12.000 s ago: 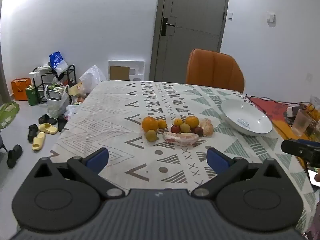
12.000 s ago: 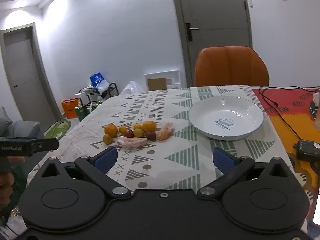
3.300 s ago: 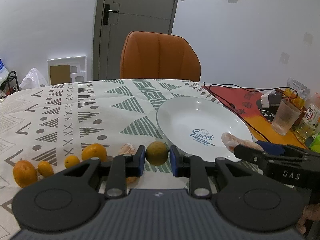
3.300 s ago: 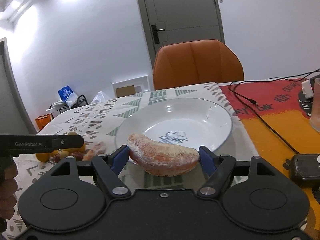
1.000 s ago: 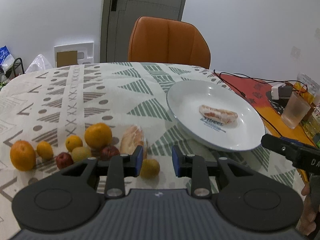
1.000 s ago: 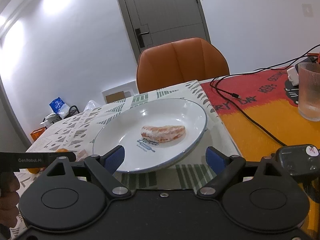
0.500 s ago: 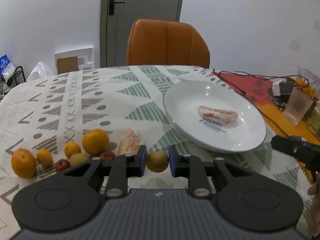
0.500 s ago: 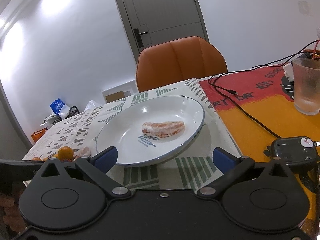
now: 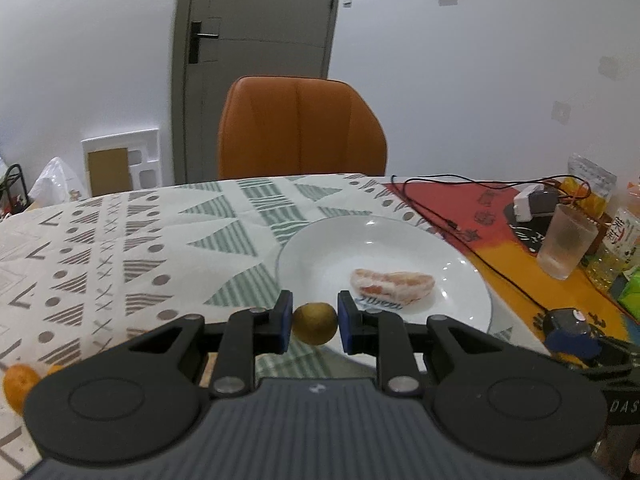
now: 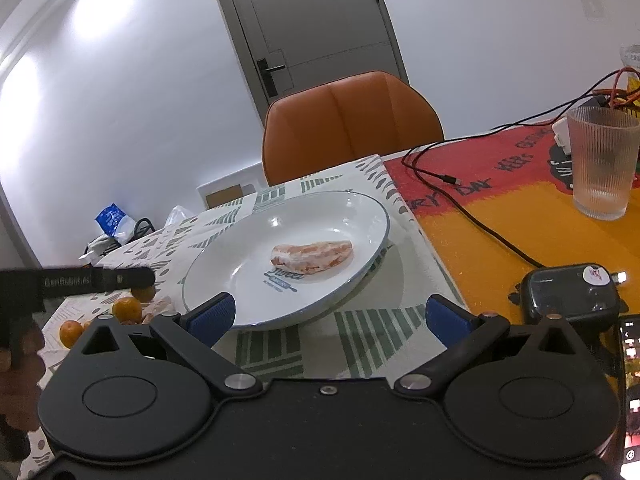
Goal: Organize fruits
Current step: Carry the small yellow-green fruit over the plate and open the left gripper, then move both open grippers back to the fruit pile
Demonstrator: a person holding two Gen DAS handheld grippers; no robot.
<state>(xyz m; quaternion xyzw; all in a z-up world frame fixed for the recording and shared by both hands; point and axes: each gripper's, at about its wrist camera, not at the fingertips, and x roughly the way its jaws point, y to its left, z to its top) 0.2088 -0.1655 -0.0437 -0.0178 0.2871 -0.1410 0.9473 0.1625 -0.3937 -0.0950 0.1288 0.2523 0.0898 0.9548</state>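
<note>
Clamped between the blue pads of the left tongs (image 9: 315, 322), a small greenish-brown fruit (image 9: 315, 323) is held just at the near rim of the white plate (image 9: 316, 256). A pomelo segment (image 9: 392, 286) is seen lying near the plate's middle. The right tongs (image 10: 328, 318) are spread wide with nothing gripped, at the plate's near edge. Oranges (image 10: 127, 309) are left on the counter (image 9: 120, 248), left of the plate.
</note>
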